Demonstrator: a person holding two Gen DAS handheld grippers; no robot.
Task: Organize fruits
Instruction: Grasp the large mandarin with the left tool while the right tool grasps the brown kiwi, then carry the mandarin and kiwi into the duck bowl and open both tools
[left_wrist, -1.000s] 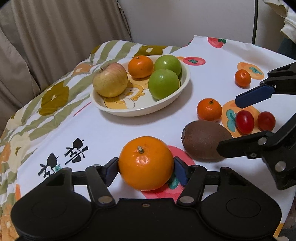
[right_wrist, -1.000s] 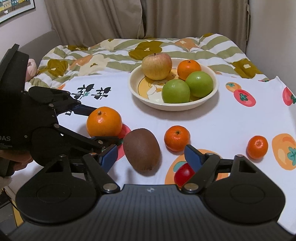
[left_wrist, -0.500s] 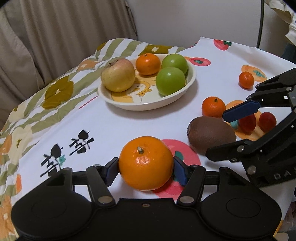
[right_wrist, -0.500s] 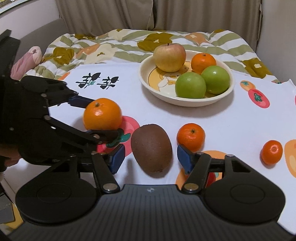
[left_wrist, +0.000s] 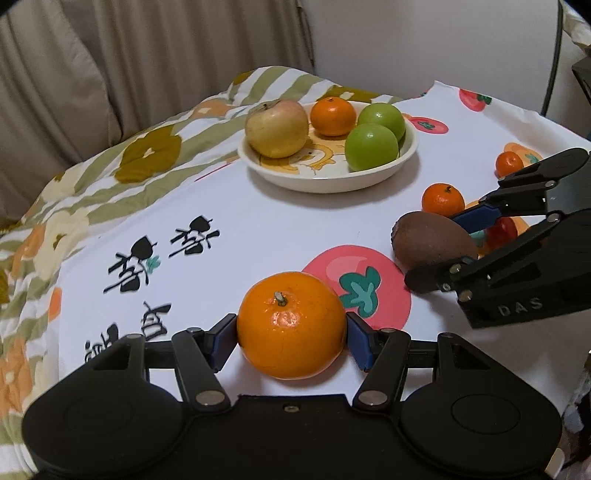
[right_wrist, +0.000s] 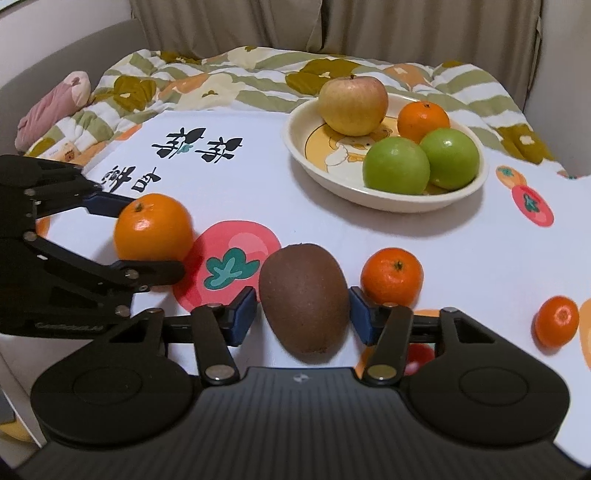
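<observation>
From my left wrist camera, I have my left hand-held gripper (left_wrist: 291, 338) clamped on one large orange (left_wrist: 291, 325), both blue pads pressed to its sides, the fruit low over the white printed cloth (left_wrist: 280, 229) that covers the surface. Farther off sits one cream bowl (left_wrist: 408, 157) holding four fruits: one yellow-red apple (left_wrist: 277, 127), one mandarin (left_wrist: 331, 116) and two green apples (left_wrist: 372, 147). To the right I see my right hand-held gripper (left_wrist: 441, 247) straddling one brown kiwi (left_wrist: 432, 240). Behind it lie two loose small mandarins, one near (left_wrist: 442, 199) and one farther right (left_wrist: 509, 164), plus a red fruit (left_wrist: 503, 229) mostly hidden by the gripper's fingers; I cannot tell how many red ones there are.

From my right wrist camera, the right hand-held gripper's (right_wrist: 303, 314) jaws are closing around the kiwi (right_wrist: 303, 297), which stands between the blue pads; the right pad looks to be touching it, while the left pad shows a thin gap. The kiwi rests on the cloth (right_wrist: 332, 229). On the left, the left gripper (right_wrist: 147, 236) holds the orange (right_wrist: 153, 227). I count two loose mandarins here as well, one just right of the kiwi (right_wrist: 392, 277) and one near the right edge (right_wrist: 557, 321). The bowl (right_wrist: 295, 144) again carries four: one apple (right_wrist: 352, 101), one mandarin (right_wrist: 423, 116), two green apples (right_wrist: 396, 166). A bit of red fruit (right_wrist: 419, 354) peeks out under the right finger.
</observation>
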